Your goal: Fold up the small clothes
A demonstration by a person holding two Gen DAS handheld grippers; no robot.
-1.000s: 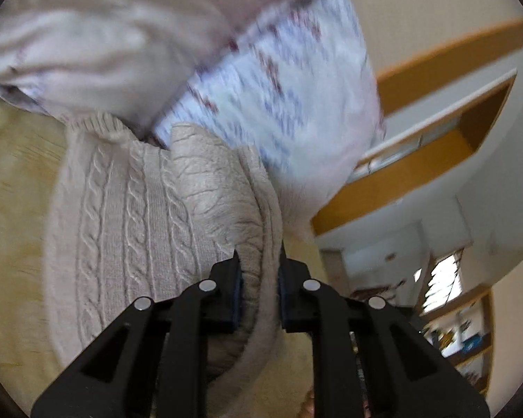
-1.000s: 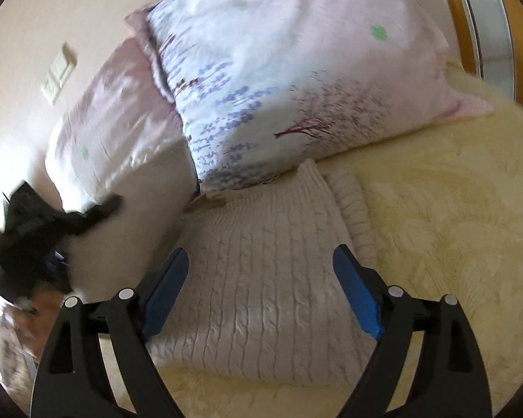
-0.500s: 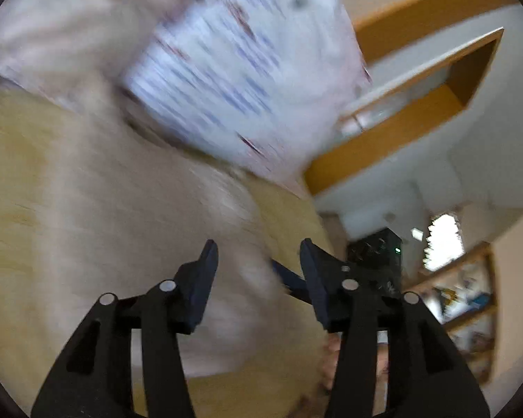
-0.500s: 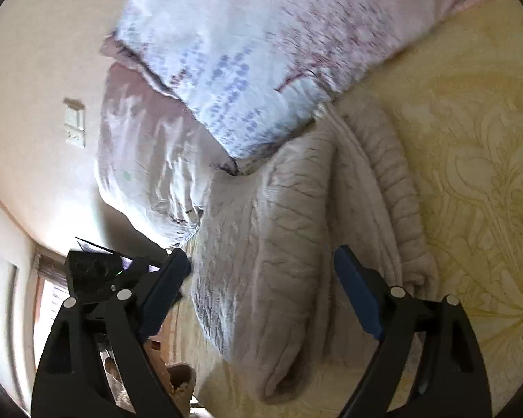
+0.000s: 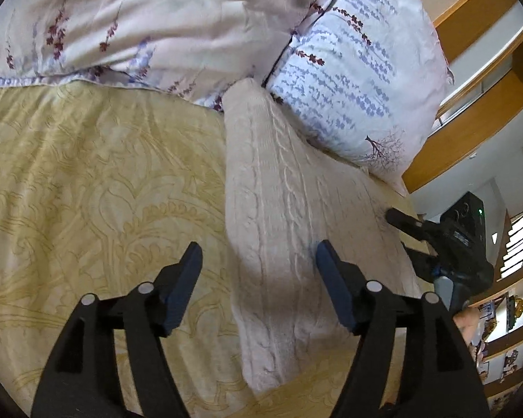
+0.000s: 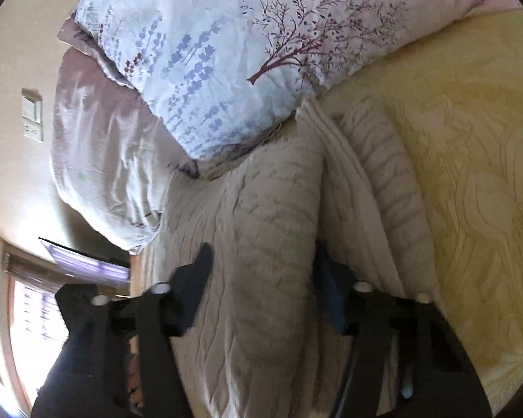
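sweater: lying folded lengthwise on the bed, top end touching the pillow.
left tongs: you're hovering, released.
right tongs: released, straddling a fold.
handling: soft, bulky knit; likely sagging, so pinch through all layers at an end.

The bed has a yellow cover with leafy swirls on it. A folded cream sweater lies flat on the cover — its far end touches two pillows. One pillow is pale blue with purple flowers, just behind the sweater. The other pillow is pinkish, beside the first.
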